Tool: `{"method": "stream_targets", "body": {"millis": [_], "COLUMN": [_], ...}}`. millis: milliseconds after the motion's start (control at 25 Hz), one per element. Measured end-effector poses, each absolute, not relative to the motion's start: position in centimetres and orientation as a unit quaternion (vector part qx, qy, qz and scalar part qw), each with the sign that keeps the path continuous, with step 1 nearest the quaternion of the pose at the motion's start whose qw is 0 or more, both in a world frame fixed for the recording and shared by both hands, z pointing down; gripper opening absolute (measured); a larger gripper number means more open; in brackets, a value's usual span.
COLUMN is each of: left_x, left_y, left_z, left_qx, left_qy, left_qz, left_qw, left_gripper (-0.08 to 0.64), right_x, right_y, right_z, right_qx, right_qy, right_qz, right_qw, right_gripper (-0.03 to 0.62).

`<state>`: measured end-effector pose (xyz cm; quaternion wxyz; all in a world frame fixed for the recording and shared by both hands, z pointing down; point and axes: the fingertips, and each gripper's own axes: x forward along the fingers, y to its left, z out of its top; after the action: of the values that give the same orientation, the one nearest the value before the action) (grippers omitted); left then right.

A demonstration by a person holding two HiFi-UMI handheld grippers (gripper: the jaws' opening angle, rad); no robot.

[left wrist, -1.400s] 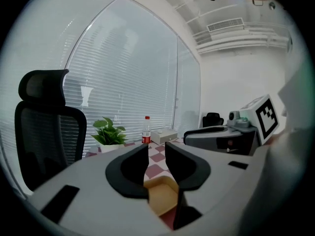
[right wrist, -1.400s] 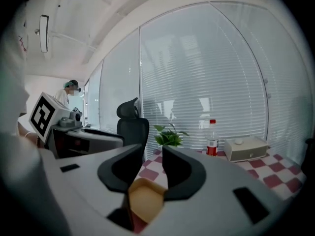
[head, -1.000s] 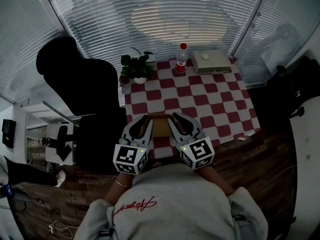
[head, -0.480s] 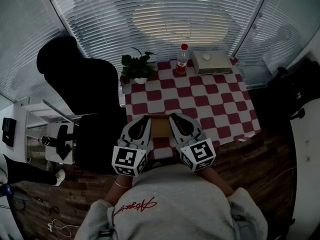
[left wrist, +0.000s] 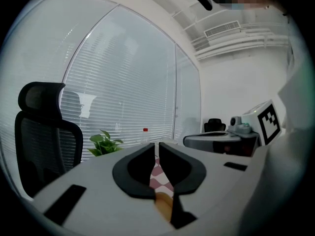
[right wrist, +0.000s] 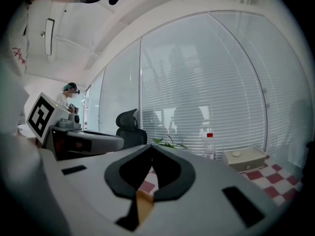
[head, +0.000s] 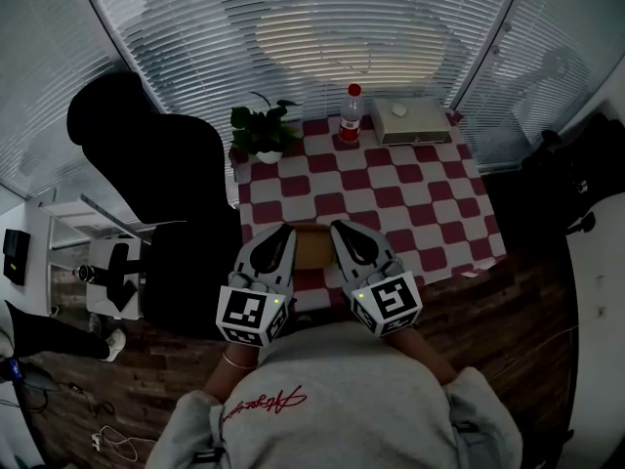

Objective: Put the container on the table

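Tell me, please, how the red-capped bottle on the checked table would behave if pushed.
The bottle stands upright, tall and narrow, so a push near its top would probably tip it. It looks like clear plastic, so likely light; once down, its round body might roll.

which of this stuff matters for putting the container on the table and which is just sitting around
In the job:
tan container, at the near edge
table with the checked cloth

Just lying about:
potted plant
red-capped bottle
white box
black office chair beside the table
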<state>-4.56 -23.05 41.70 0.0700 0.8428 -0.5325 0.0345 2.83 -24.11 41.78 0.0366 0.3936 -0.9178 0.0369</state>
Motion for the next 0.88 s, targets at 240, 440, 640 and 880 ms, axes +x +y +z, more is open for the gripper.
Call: {"method": "stream_targets", "body": {"millis": [240, 440, 640, 880], "left_x": [-3.2, -2.4, -2.4, -2.2], "left_y": [-22.8, -22.2, -21.7, -21.7], "left_z": [41.4, 40.9, 40.5, 40.0], "left_qx": [0.841, 0.840, 0.834, 0.834], "left_qy": [-0.537, -0.538, -0.549, -0.550], "left_qz": [0.013, 0.008, 0.002, 0.002], "left_qw": [0.065, 0.062, 0.057, 0.051], "left_gripper": [0.037, 0.037, 0.037, 0.037], "right_x": [3.8, 4.4, 4.6, 4.2], "right_y": [-24.0, -23.1, -22.5, -22.1], "right_z": [41.4, 39.6, 38.2, 38.4], "right_qx": [0.383, 0.377, 0.361, 0.355], "right_qy": [-0.923, -0.926, -0.932, -0.935], "right_qz": [0.029, 0.022, 0.014, 0.010], "right_qw": [0.027, 0.005, -0.011, -0.003], "right_gripper": [0.012, 0.011, 0.011, 0.011]}}
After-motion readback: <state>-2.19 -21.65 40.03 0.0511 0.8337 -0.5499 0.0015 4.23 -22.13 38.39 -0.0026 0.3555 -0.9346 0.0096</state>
